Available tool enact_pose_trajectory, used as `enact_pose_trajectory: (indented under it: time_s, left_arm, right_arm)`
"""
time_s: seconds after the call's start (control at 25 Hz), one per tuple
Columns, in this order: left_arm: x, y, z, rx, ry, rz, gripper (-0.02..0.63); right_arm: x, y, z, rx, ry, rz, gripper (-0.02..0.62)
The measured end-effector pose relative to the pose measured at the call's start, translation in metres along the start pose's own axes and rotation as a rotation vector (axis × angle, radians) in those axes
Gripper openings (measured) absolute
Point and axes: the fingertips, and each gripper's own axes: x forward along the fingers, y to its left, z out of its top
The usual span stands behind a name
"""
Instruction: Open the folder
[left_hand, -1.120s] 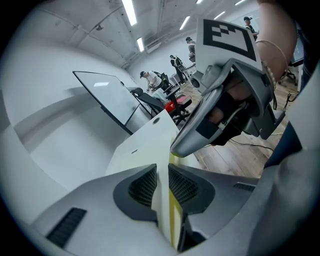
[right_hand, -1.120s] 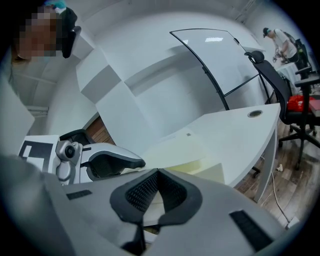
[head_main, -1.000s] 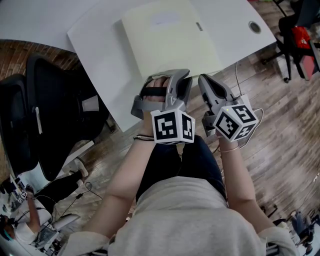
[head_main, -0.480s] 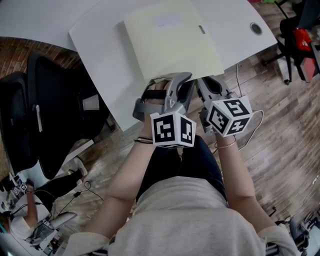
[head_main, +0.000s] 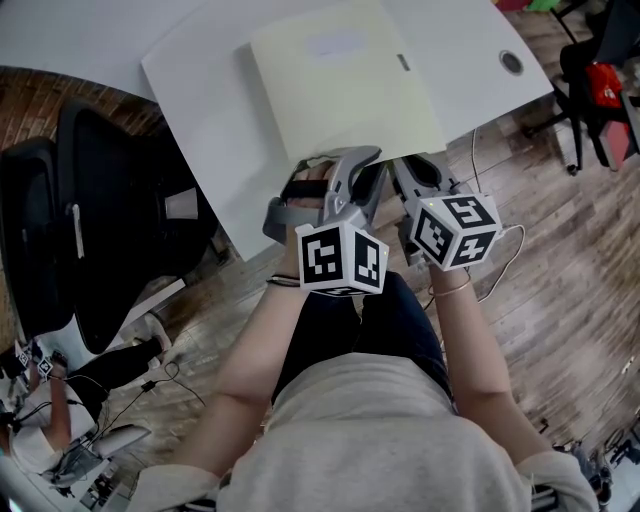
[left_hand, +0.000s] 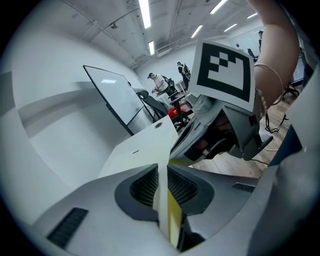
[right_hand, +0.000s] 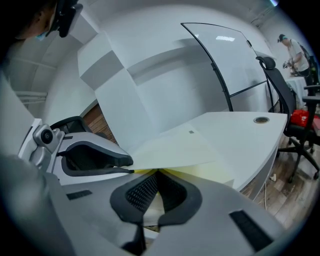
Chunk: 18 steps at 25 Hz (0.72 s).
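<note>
Yellow folder (head_main: 345, 90): near edge hidden under left claw (left_hand: 161, 169) and right claw (right_hand: 157, 173).

We find bare room on the white desk top (head_main: 200, 90) left of the pale yellow flat folder (head_main: 340, 85), and a narrower strip to its right up to the round grey cable grommet (head_main: 511, 62). At frame centre the left gripper (head_main: 369, 157) and right gripper (head_main: 404, 167) crowd together at the folder's near edge. A black office chair (head_main: 110, 220) blocks the left, beside the desk's edge
</note>
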Motion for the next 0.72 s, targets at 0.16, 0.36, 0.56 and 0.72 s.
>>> enact_pose_trajectory:
  time_s: [0.16, 0.36, 0.56, 0.72]
  left_arm:
    - [-0.003, 0.001, 0.0, -0.028, -0.016, -0.011, 0.067]
    - [-0.007, 0.001, -0.001, -0.047, -0.025, -0.012, 0.066]
    - [-0.016, 0.007, 0.002, -0.115, -0.071, 0.012, 0.061]
    - [-0.025, 0.013, 0.001, -0.141, -0.09, 0.028, 0.06]
  right_arm:
    - [0.0, 0.001, -0.001, 0.001, 0.005, 0.004, 0.02]
    - [-0.002, 0.002, -0.003, 0.009, 0.01, 0.005, 0.02]
    - [-0.003, 0.001, -0.004, 0.013, 0.01, -0.006, 0.02]
    - [-0.005, -0.003, -0.003, 0.034, 0.004, -0.01, 0.02]
